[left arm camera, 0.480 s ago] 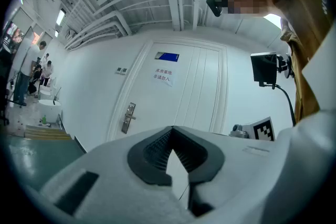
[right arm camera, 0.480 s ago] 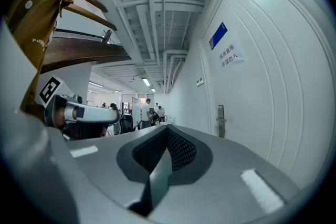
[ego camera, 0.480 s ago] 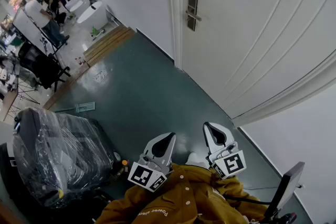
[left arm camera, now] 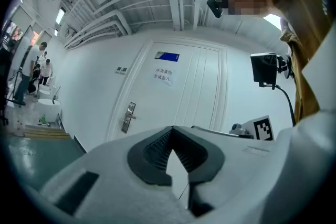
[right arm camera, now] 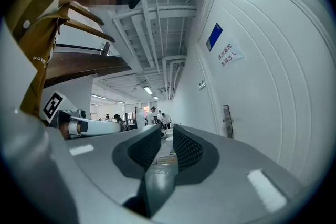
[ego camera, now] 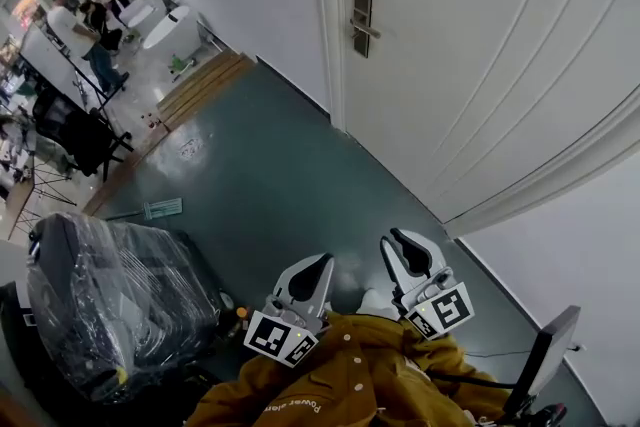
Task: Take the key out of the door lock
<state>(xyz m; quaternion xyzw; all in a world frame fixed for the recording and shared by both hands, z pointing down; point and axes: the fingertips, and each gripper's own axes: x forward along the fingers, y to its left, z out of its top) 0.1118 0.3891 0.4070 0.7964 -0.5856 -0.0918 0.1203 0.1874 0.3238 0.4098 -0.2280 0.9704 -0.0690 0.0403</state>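
Our left gripper (left arm camera: pixel 171 132) is closed, its ribbed pads meeting at the tips with nothing between them; our right gripper (right arm camera: pixel 167 129) stands partly open, a clear gap between its pads and nothing in that gap; both are held level, side by side, close in front of the mustard-yellow jacket (ego camera: pixel 350 380).

Beyond them lies the teal floor (ego camera: pixel 260 185), and well apart across it stands the white door (ego camera: pixel 480 75) with its door lock (ego camera: pixel 363 19); the key should sit in that lock, yet it is too small to make out in any view.

We judge the step in hand to be the approach; to do it well we should walk up squarely, keep the right gripper level and its jaws apart, set them either side of the key's head, close firmly, and draw straight back along the keyway without twisting; the closed left gripper could steady the door.

Counting: two grippers; one door; one lock plate with one lever handle (ego camera: pixel 369 31); two notices on the door, a blue plate (left arm camera: pixel 167 56) and a paper sheet (left arm camera: pixel 163 75); one plastic-wrapped chair (ego camera: pixel 110 290); one dark screen (ego camera: pixel 545 355); a few people (ego camera: pixel 72 23) far off, too small to count surely.
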